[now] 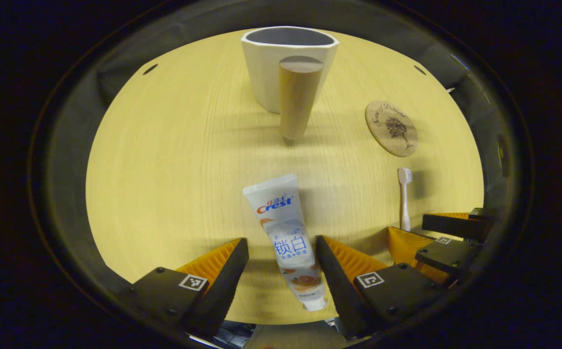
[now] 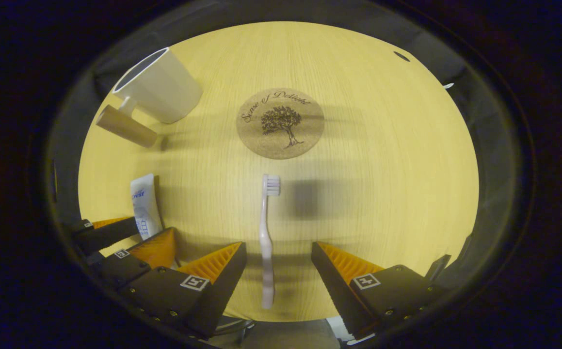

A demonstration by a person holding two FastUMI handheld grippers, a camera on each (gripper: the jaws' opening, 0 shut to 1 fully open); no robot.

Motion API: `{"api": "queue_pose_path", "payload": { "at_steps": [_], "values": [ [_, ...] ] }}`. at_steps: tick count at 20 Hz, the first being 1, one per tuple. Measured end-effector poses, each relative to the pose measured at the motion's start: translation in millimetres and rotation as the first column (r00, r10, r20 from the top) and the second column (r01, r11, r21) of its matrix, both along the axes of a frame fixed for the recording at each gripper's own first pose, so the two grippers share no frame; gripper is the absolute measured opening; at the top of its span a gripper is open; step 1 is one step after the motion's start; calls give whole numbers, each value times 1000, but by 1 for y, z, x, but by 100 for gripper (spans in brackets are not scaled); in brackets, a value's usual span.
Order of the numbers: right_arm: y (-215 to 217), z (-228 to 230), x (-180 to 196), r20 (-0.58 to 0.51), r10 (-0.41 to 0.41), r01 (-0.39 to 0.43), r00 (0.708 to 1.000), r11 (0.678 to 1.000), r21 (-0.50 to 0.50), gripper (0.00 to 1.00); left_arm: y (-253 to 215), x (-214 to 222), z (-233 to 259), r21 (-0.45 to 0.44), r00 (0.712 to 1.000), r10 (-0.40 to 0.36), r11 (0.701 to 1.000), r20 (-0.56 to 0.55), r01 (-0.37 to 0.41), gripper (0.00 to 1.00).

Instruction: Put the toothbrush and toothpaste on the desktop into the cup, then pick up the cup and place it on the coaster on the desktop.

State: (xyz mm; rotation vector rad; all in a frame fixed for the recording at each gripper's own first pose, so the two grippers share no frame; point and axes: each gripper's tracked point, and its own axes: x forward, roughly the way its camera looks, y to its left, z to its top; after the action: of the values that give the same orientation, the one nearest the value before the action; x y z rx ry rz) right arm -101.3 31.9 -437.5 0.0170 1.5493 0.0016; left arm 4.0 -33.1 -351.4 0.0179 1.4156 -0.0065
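A white toothpaste tube (image 1: pixel 286 237) lies flat on the wooden desktop (image 1: pixel 174 160), cap toward me, between the spread fingers of my left gripper (image 1: pixel 281 247), which is open and not pressing on it. A white cup (image 1: pixel 288 63) with a wooden handle (image 1: pixel 297 99) stands upright at the far side. A pale toothbrush (image 2: pixel 266 237) lies on the desktop (image 2: pixel 382 160), bristles pointing away, between the fingers of my open right gripper (image 2: pixel 279 249). Beyond the brush lies the round cork coaster (image 2: pixel 280 123). The cup (image 2: pixel 159 86) and the toothpaste tube (image 2: pixel 144 206) sit at the left of the right gripper view.
The left gripper view has the coaster (image 1: pixel 391 128) and toothbrush (image 1: pixel 404 196) at right, with the other gripper (image 1: pixel 448 242) beside them. The right gripper view has the other gripper (image 2: pixel 116 242) at lower left. The table's front edge runs just under both grippers.
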Motion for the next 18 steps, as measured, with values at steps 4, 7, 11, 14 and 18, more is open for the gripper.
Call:
{"api": "queue_pose_path", "payload": {
  "at_steps": [4, 7, 11, 14, 18],
  "values": [
    [-2, 3, 2, -27, 4, -4, 1000, 1000, -4, 86, -1, 7, 1, 0, 1000, -5, 1000, 18, 5, 75],
    [-4, 0, 2, -55, 6, -7, 998, 1000, -13, 72, -2, 6, 3, 3, 1000, -16, 1000, -3, 16, 47],
    [-5, 0, 3, -37, -19, 18, 999, 1000, -2, 8, -5, 8, -1, 0, 999, -40, 999, -14, 40, 33],
    [-4, 10, 0, -27, -3, 3, 1000, 1000, 2, 9, -5, 9, 1, -8, 999, -34, 999, 4, 34, 24],
    [-4, 0, 3, -16, 5, -5, 1000, 1000, 3, 2, -4, 9, 5, -18, 1000, -5, 1000, 12, 5, 9]
  ]
}}
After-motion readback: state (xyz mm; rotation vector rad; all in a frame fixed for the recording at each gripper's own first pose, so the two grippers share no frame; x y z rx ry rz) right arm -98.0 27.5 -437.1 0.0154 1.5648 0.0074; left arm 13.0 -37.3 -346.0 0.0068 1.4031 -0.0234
